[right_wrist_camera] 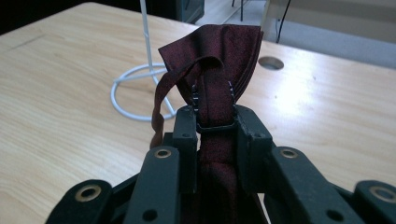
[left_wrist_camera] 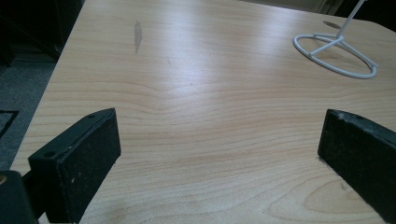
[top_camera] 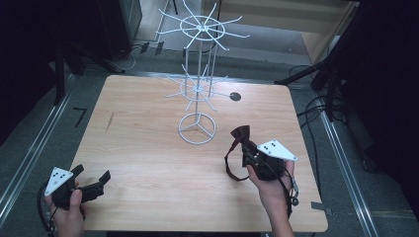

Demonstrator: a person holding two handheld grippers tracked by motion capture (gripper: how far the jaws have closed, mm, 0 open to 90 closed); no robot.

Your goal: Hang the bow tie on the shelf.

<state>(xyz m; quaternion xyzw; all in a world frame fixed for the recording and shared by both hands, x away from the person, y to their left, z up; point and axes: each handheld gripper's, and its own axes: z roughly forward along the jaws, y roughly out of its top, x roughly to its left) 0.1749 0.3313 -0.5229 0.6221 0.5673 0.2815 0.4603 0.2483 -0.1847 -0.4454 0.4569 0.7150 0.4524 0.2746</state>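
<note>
In the right gripper view the fingers (right_wrist_camera: 243, 140) are clamped together on a dark red bow tie (right_wrist_camera: 219, 70), pinching it at its middle, where a small black clasp sits between the pads. The bow's folded cloth fans out above the grip, and its thin neck strap (right_wrist_camera: 161, 100) loops off to one side and hangs down. From the high view, the right gripper (top_camera: 249, 150) holds the bow tie (top_camera: 241, 133) lifted over the right part of the table (top_camera: 138, 163), with the strap (top_camera: 230, 165) drooping in a loop toward the wood; whether the loop's lowest part touches the surface is hard to tell from here.

The left gripper (top_camera: 94, 183) rests near the table's front left corner with its fingers (left_wrist_camera: 79, 163) spread wide apart and nothing between them, only bare wood ahead.

Beyond the bow tie stands a white wire display rack (top_camera: 197, 84): a ring base (top_camera: 197, 129) on the table, a thin upright post, and two tiers of radiating hook arms. All the arms that can be seen are bare.

Judging from this, the pick-up is done: the bow tie is securely held and off the table. What appears to be left is the carry toward the rack, close by to the left of the right gripper, and hooking the strap over one of its arms. The idle left gripper may be needed to spread the strap open.
</note>
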